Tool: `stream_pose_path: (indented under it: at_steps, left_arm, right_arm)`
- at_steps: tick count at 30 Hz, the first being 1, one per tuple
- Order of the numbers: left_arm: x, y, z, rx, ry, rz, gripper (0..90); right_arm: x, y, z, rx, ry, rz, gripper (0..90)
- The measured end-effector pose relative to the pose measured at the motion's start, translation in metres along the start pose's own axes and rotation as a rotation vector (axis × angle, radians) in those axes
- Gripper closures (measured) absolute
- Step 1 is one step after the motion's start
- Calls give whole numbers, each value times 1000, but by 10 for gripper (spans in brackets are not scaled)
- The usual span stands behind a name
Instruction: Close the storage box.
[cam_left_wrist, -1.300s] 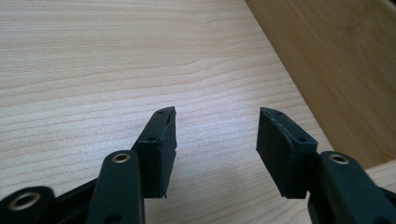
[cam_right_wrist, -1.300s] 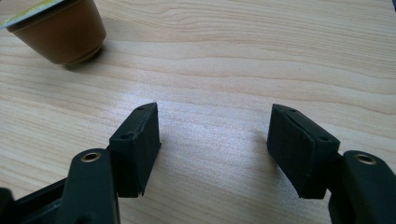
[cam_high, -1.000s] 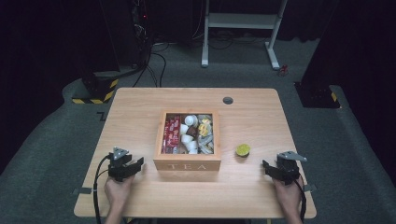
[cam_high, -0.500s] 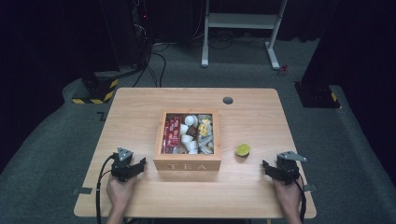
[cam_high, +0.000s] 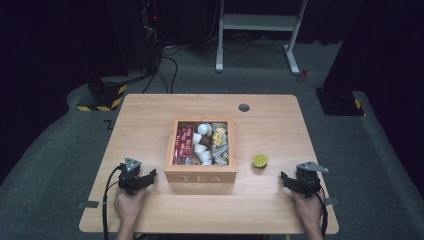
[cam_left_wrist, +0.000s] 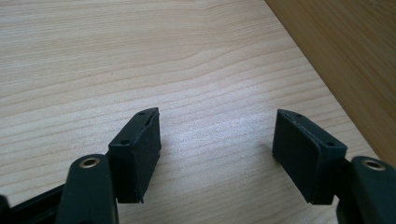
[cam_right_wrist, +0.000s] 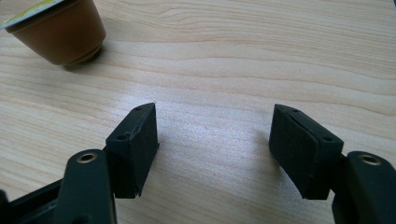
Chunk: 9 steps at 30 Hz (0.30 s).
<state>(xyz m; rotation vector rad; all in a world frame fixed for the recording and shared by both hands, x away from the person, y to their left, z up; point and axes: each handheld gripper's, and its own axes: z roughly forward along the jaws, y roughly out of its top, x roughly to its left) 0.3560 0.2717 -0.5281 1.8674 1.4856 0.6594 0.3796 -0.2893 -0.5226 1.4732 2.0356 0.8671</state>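
A small capsule (cam_high: 260, 160) with a yellow-green lid is seen in the high view on the wooden table (cam_high: 150, 120), just beside the right wall of the tea box (cam_high: 201, 176) and apart from it. From the right gripper (cam_high: 286, 180), the capsule lies near, at about eleven o'clock. In the right gripper view the capsule (cam_right_wrist: 60, 30) shows as a brown cup tilted on the table at about ten o'clock, beyond the jaws and clear of them. The right gripper (cam_right_wrist: 212, 140) is held low over the table with its jaws apart; they have just been opening, and nothing but bare wood is seen between them. The left gripper (cam_high: 148, 176) is placed at the box's front left corner, at about nine o'clock from the box. Its jaws have likewise just been opening and stand wide in the left gripper view (cam_left_wrist: 215, 140), nothing held, with the box's wall (cam_left_wrist: 355, 60) at about two o'clock.
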Motion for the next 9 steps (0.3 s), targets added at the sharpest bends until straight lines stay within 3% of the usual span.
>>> stream_pose_path:
  at_steps: [9]
  left_arm:
    - [-2,0,0,2,6,5,325]
  right_arm:
    - [0,0,0,2,-1,0,326]
